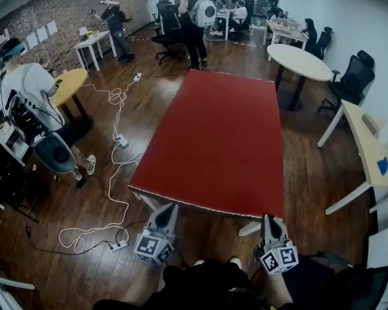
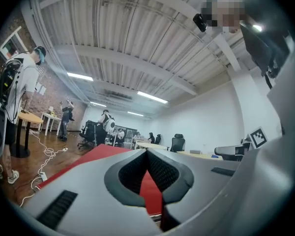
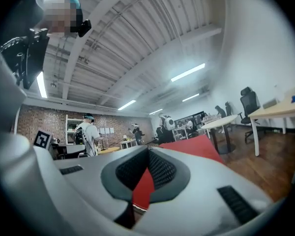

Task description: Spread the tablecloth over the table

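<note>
Currently the wooden floor (image 1: 310, 173) takes up most of the head view. At its centre stands a long rectangular table (image 1: 248, 228). The red tablecloth (image 1: 213, 147) lies flat over the whole top, and only bits of pale frame show beneath the near edge. The cloth looks smooth and no corner is raised.

A round white table (image 1: 301, 60) stands at the far right, well apart from the covered one. A person (image 1: 193, 24) stands just beyond the far end of the cloth.

The left gripper (image 1: 169, 207) sits at the near edge of the table, toward its left corner, and points level along the tabletop. In the left gripper view the jaws are closed tip to tip and hold nothing. The red in the gap behind the tips is the cloth on the table farther off, with its near edge visible low in the gap.

The right gripper (image 1: 269, 219) sits at the near edge by the right corner and also points level. Its jaws are likewise closed tip to tip and empty, with the same red showing through the gap.

From above, both sets of tips lie just beside the cloth edge (whether they touch it cannot be judged).

A white cable (image 1: 113, 166) loops across the floor left of the table, and a power strip (image 1: 118, 245) lies near the left gripper.
</note>
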